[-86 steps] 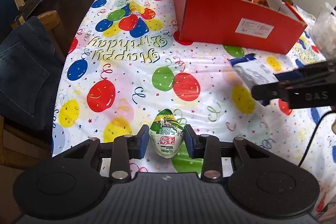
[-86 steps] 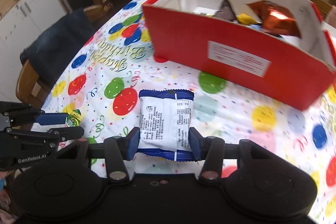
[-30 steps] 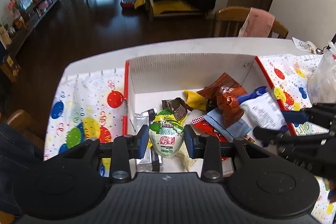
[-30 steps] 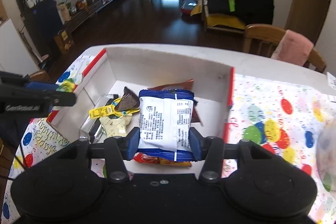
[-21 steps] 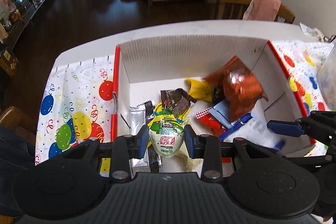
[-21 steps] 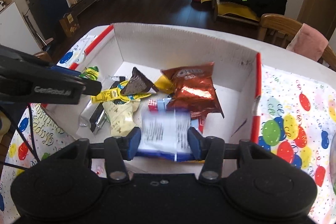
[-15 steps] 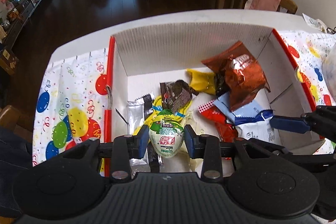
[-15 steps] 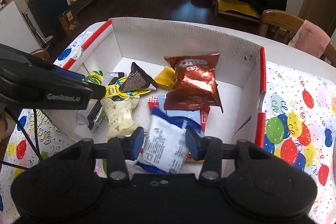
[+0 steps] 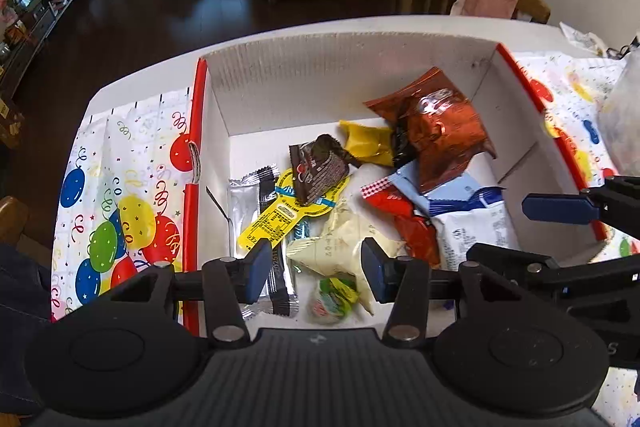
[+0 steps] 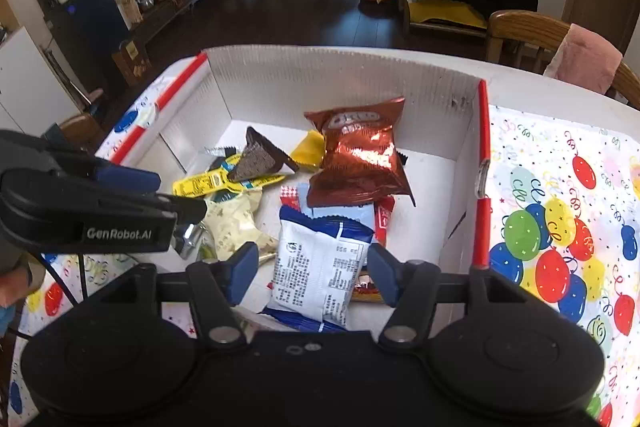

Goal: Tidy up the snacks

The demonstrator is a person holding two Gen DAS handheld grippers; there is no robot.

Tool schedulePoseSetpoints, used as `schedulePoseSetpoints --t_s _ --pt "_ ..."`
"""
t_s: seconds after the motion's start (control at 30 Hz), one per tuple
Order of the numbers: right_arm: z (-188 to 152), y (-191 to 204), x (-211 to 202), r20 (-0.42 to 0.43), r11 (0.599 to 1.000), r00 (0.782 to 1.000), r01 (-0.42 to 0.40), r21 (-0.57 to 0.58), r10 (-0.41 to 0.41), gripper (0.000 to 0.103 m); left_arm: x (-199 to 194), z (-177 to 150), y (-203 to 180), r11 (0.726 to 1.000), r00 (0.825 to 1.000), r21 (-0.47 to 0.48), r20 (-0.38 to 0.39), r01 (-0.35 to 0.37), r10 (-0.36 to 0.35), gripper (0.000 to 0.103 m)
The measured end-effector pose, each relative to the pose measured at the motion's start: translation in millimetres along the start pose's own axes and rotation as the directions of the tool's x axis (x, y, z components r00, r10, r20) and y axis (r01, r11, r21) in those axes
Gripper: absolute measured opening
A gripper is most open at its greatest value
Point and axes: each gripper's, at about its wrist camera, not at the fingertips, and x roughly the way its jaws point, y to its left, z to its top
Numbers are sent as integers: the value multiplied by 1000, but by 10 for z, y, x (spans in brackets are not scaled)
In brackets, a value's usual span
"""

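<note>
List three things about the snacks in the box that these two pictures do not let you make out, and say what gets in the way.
1. Left wrist view: the green snack is blurred, so its label cannot be read.
2. Right wrist view: the red packet lies under the blue and white packet and the brown bag; only an edge shows.
3. Right wrist view: the left gripper hides the near left corner of the box.

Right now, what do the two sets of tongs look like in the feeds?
Both are matte black plastic. The left tongs and right tongs each have two hinged black arms with silver pivot screws, tipped with blue pads, above a ribbed black body with two round discs. Seen from the right wrist view, the left unit carries white "GenRobot.AI" lettering and a thin black cable.
</note>
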Motion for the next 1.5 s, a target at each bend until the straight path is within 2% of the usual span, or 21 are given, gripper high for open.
schedulePoseSetpoints --t_s 0.17,0.3,0.5,0.8,0.83,0.9,1.03,1.1,1.23,1.3,1.5 --pt "16 14 -197 39 1000 999 -11 11 11 65 -222 -59 24 1000 998 -21 58 21 -20 61" --pt "18 20 -358 73 1000 997 -23 21 22 76 -405 -107 40 999 995 -28 97 34 -31 62" --pt "4 58 -567 119 999 992 -41 30 38 84 -686 -206 35 999 987 -21 157 39 -35 68" --pt "-76 140 -866 189 999 981 -34 9 32 87 -1073 -387 45 998 971 -12 232 67 -62 74" --pt "-89 148 -895 197 999 980 -32 8 30 89 -1110 -406 43 998 969 -10 239 67 -63 75" --pt "-125 160 -954 215 999 976 -31 8 28 99 -1187 -452 39 997 964 -11 257 73 -68 79" --pt "-203 207 -1062 233 999 972 -33 -7 34 100 -1320 -540 25 996 954 -14 289 85 -77 81" --pt "-232 226 -1108 243 999 970 -32 -13 34 103 -1378 -582 21 996 949 -16 304 88 -79 86" --pt "-286 237 -1201 267 999 963 -35 -15 37 103 -1456 -663 9 994 943 -21 320 107 -94 88" --pt "-314 227 -1249 278 999 960 -41 -7 42 103 -1486 -708 2 994 941 -22 324 109 -97 98" --pt "-388 181 -1363 307 998 951 -58 23 48 103 -1575 -818 -2 991 932 -28 343 132 -115 100"
